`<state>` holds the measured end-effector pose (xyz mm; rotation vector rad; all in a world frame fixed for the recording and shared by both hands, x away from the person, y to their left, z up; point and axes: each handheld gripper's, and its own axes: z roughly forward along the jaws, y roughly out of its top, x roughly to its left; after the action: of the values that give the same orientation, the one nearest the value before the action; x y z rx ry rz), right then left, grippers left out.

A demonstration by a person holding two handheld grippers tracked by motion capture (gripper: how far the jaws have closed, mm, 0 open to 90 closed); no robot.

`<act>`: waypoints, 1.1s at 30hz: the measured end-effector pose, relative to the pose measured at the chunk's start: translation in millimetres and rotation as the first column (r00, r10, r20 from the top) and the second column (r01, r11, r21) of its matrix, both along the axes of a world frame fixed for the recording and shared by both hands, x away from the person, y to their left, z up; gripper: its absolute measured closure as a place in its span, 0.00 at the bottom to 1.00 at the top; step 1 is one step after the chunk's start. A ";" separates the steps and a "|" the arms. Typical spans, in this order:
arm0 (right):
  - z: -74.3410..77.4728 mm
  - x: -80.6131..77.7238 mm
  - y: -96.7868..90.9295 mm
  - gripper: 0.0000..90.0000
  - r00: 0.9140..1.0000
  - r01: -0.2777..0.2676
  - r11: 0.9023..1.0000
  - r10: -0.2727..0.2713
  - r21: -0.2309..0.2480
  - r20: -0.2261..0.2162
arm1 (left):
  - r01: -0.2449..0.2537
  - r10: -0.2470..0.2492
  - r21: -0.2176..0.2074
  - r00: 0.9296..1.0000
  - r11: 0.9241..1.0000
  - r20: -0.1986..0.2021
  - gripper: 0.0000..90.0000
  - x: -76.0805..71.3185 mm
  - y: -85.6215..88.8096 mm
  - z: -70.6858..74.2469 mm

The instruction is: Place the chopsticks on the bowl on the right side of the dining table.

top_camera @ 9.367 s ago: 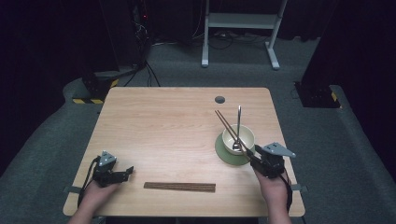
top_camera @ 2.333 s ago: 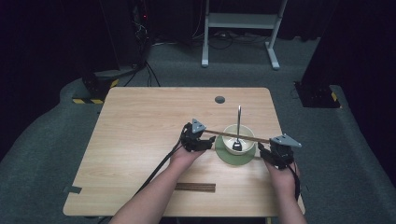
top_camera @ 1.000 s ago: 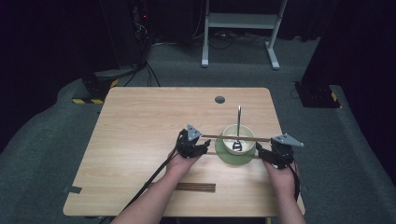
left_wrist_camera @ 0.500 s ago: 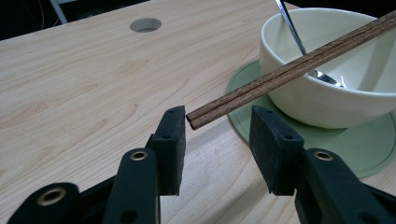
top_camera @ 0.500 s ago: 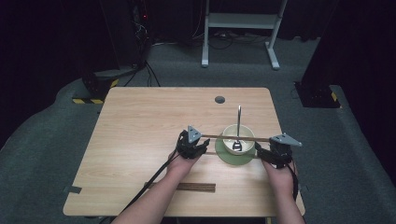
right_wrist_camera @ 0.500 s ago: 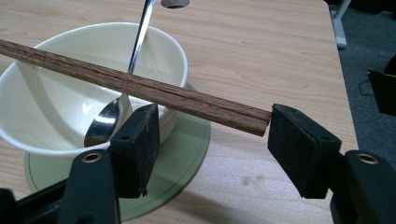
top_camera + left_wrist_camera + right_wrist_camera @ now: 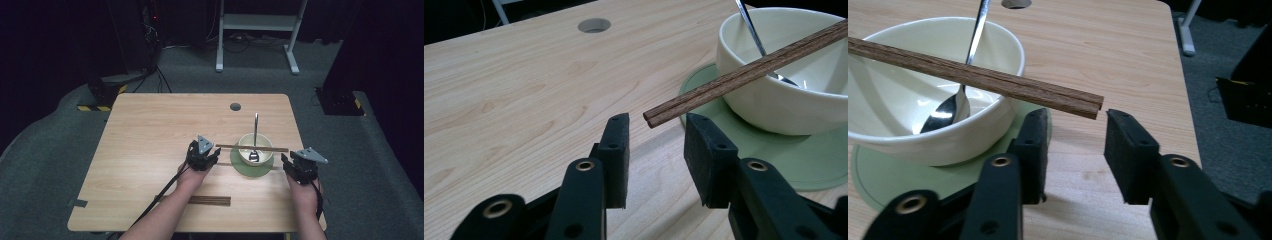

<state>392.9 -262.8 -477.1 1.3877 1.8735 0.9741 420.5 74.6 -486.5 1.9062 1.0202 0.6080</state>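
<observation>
One cream bowl (image 7: 255,150), round and glossy, stands on a pale green saucer (image 7: 240,168) at the right half of the desk (image 7: 150,130). Contents: a metal spoon (image 7: 255,135), its scoop down in the bowl's bottom and its handle leaning up over the far rim.

One pair of dark brown wooden chopsticks (image 7: 252,148), straight, square-cut at the ends and with visible grain, lies level across the top of the bowl, the two sticks pressed side by side. Each end overhangs the rim, one toward either hand.

Second pair of dark chopsticks (image 7: 207,201), flat on the desk near its front edge, between the two forearms and well apart from the bowl.

Left gripper (image 7: 202,156): just left of the saucer, pointed at the near end of the bridging pair. Its jaws have just been closing; in the left gripper view they stand apart with the stick ends (image 7: 656,116) in the gap, touching neither pad.

Right gripper (image 7: 300,167): just right of the saucer. Its jaws have likewise just been closing and stand apart, the other stick ends (image 7: 1088,107) reaching the gap untouched.
</observation>
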 end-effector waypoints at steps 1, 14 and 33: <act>0.1 0.3 0.3 0.70 1.000 0.004 1.000 -0.004 -0.002 0.000 | 0.001 -0.001 0.003 1.000 1.000 0.000 0.72 -0.3 0.0 0.0; -0.5 4.7 2.6 0.74 1.000 0.021 1.000 -0.021 -0.020 -0.007 | 0.001 -0.001 0.004 1.000 1.000 -0.008 0.77 -1.6 0.5 -2.3; 1.3 5.3 0.1 0.76 0.999 0.037 0.999 -0.037 -0.025 -0.008 | -0.004 0.004 -0.008 1.000 1.000 -0.005 0.83 -3.6 1.3 -3.0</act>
<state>398.2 -262.6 -475.9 1.4093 1.8532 0.9248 416.9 75.9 -489.6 1.8998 1.0282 0.6013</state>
